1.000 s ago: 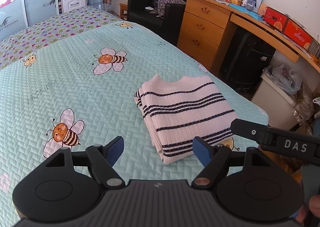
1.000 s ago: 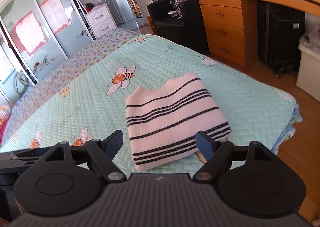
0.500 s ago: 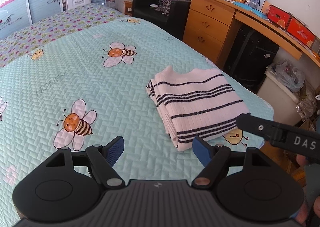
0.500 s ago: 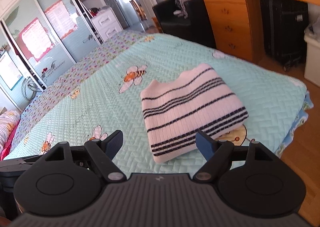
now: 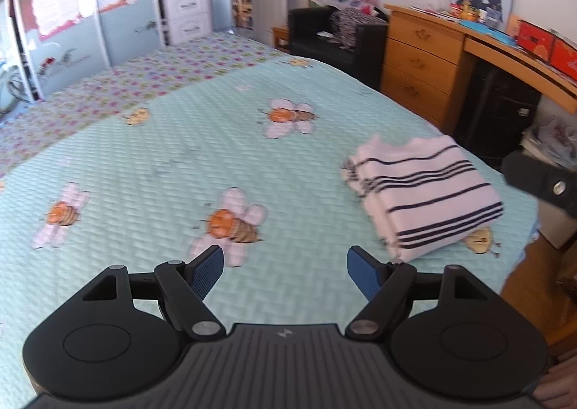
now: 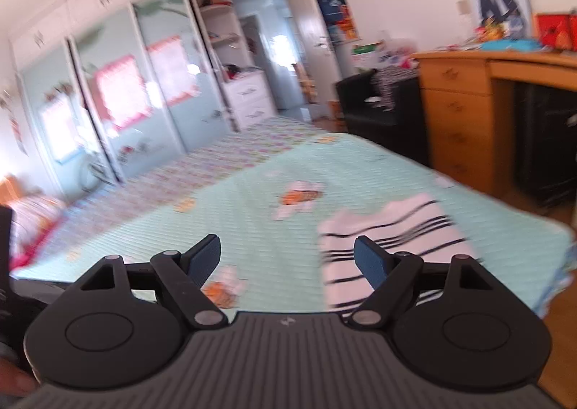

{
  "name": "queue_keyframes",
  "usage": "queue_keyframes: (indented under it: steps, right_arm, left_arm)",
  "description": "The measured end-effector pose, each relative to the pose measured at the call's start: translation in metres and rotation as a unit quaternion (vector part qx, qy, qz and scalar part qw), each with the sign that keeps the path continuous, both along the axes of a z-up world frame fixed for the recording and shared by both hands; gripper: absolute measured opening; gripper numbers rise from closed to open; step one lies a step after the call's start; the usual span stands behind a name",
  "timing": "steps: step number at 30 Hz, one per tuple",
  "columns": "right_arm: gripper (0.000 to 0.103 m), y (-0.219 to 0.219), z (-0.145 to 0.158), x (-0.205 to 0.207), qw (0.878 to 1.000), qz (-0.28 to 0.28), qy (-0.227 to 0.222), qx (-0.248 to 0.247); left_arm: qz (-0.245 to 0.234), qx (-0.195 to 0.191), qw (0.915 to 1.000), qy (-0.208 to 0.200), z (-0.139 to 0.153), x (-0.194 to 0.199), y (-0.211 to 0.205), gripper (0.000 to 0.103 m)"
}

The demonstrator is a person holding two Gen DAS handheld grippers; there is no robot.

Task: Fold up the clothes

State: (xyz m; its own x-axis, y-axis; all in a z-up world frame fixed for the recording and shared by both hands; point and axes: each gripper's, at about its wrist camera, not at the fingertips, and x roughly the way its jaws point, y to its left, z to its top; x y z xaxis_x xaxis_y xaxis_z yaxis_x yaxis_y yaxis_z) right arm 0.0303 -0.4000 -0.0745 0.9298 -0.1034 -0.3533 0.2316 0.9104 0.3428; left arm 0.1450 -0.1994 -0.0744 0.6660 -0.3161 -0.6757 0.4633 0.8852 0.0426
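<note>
Striped sweater (image 5: 422,192) lies folded near bed (image 5: 180,164) corner; right of both tongs, stripes crosswise; left tongs (image 5: 285,274) wide, empty; right tongs (image 6: 287,259) wide, empty, nearer.

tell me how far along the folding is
Looks done: the striped sweater lies folded in a neat rectangle near the corner of the bed. In hand: nothing; the left gripper and right gripper are both open and empty. Left: no other unfolded garment shows on the bed.
</note>
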Motion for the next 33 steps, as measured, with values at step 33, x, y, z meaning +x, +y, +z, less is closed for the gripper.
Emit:
queue_keyframes:
  steps: [33]
  right_arm:
    - [0.082,0.289,0.078,-0.004,0.935,0.335,-0.098,-0.064]
  left_arm:
    - [0.356,-0.015,0.9167,-0.180,0.120,-0.113,0.345,0.094]
